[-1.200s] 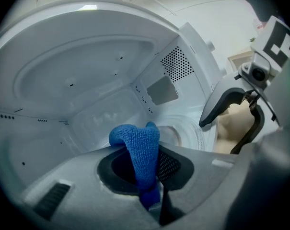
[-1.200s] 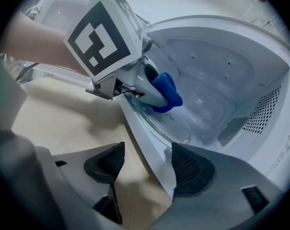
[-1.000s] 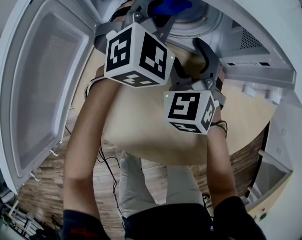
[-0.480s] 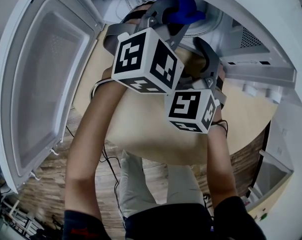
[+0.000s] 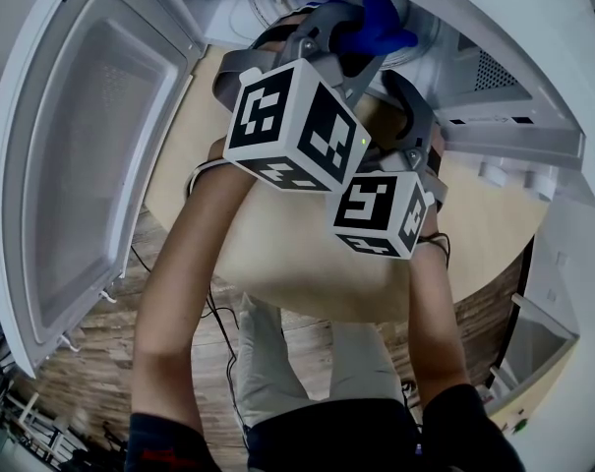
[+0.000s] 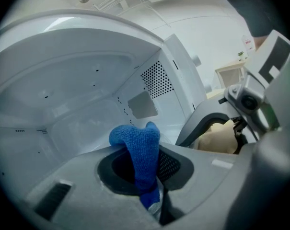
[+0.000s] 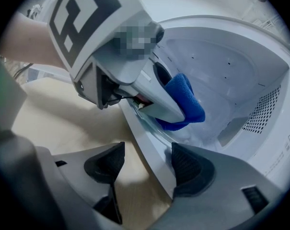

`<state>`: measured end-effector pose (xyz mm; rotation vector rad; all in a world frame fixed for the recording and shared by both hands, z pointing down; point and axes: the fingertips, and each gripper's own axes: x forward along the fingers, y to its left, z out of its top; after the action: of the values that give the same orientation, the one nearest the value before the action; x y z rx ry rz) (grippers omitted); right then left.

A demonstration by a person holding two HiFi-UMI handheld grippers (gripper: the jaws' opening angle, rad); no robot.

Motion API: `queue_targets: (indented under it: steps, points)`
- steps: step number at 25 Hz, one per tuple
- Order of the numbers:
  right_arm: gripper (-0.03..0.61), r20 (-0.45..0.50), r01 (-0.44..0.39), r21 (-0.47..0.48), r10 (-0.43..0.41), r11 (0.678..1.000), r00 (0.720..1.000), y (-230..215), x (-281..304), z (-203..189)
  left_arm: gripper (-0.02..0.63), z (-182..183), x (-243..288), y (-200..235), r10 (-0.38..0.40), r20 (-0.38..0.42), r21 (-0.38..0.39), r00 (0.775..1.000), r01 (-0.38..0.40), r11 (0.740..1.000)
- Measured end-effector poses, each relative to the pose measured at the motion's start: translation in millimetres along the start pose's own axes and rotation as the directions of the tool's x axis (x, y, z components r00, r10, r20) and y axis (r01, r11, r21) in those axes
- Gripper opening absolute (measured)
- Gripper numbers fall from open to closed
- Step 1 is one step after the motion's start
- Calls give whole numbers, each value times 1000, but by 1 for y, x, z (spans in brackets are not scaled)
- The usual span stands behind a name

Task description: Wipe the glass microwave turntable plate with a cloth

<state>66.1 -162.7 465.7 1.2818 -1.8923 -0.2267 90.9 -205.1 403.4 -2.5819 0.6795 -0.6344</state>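
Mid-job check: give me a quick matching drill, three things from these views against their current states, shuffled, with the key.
Things:
1. blue cloth
2. right claw
3. microwave door

States:
A. swung open, on the left of the head view
B. jaws apart
C. pinched in the left claw

Pairs: 1-C, 2-B, 3-A

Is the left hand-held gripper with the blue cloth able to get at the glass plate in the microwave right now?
Probably yes. The microwave door stands wide open, and the left hand-held gripper holds the blue cloth inside the cavity, close over the glass plate; nothing shows between them.
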Motion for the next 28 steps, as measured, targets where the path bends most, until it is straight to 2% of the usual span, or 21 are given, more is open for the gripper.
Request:
queue_targets:
  steps: [4,7,13,21,24,28]
  points:
    - [270,-1,3,-6,-3,1000,1000,-1,0,-2,54,2,-7,0,26,1,-18,1000,-26,1000]
    - [270,14,3,3,-3,1000,1000,-1,0,4,54,3,-14,5,68,-7,-58,998,-68,996]
    - [270,32,-32,78,29,996,999,-1,-2,7,54,8,-41,14,130,-6,-127,991,-130,983]
    - [266,72,-73,186,60,980,996,-6,-29,25,54,3,-97,16,178,-68,-192,982,-188,963]
    - [192,71,-79,232,64,970,995,-11,-43,32,54,4,-117,13,181,-96,-233,979,-199,952]
    - [126,70,-100,247,85,964,994,-17,-65,43,54,11,-139,0,172,-130,-278,977,-202,939]
